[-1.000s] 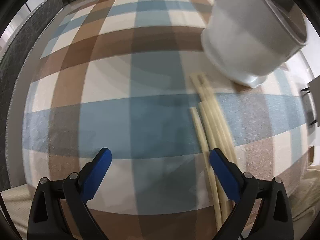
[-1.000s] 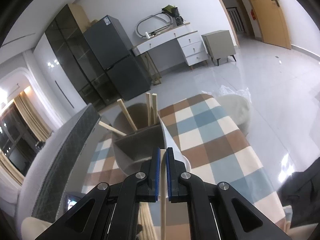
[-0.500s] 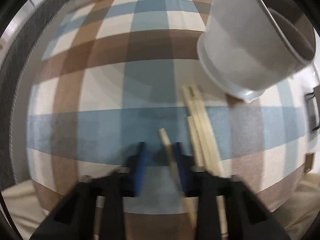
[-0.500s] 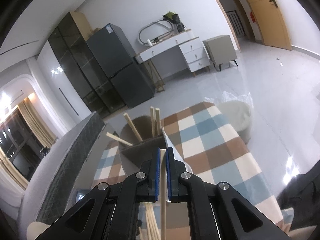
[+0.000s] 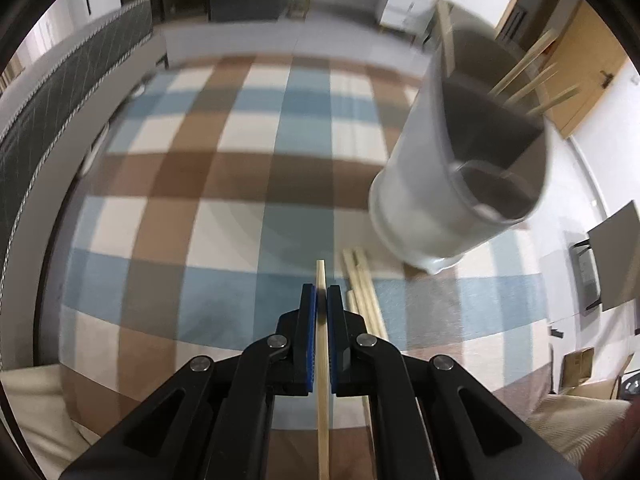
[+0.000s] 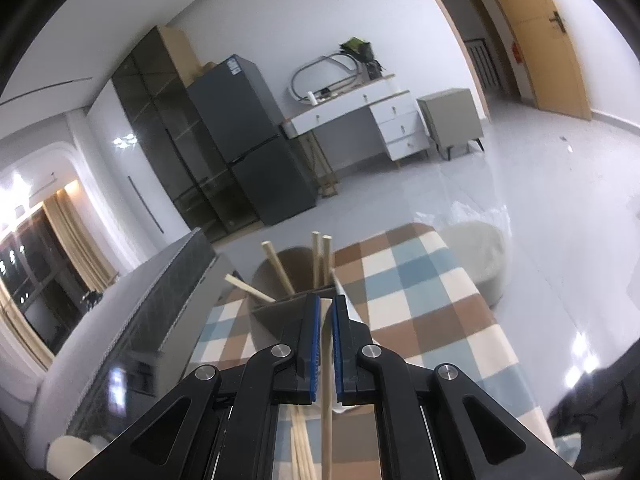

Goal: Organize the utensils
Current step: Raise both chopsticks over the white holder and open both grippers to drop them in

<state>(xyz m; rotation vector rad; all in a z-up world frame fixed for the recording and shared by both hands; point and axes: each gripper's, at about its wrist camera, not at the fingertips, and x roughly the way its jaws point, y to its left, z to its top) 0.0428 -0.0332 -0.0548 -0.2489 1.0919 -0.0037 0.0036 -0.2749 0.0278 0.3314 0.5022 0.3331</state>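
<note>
Gripping single chopstick (image 5: 322, 364), left gripper (image 5: 320, 292) jaws just closed on it, long axis along fingers, tip pointing away over checked cloth (image 5: 224, 184); loose chopsticks (image 5: 362, 280) just right, parallel; grey holder (image 5: 460, 184) further right; right gripper (image 6: 326, 304) clamps another chopstick (image 6: 327, 412), pointing likewise

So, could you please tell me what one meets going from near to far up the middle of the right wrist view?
Right gripper shut on a chopstick → grey utensil holder with chopsticks standing in it → dark fridge.
</note>
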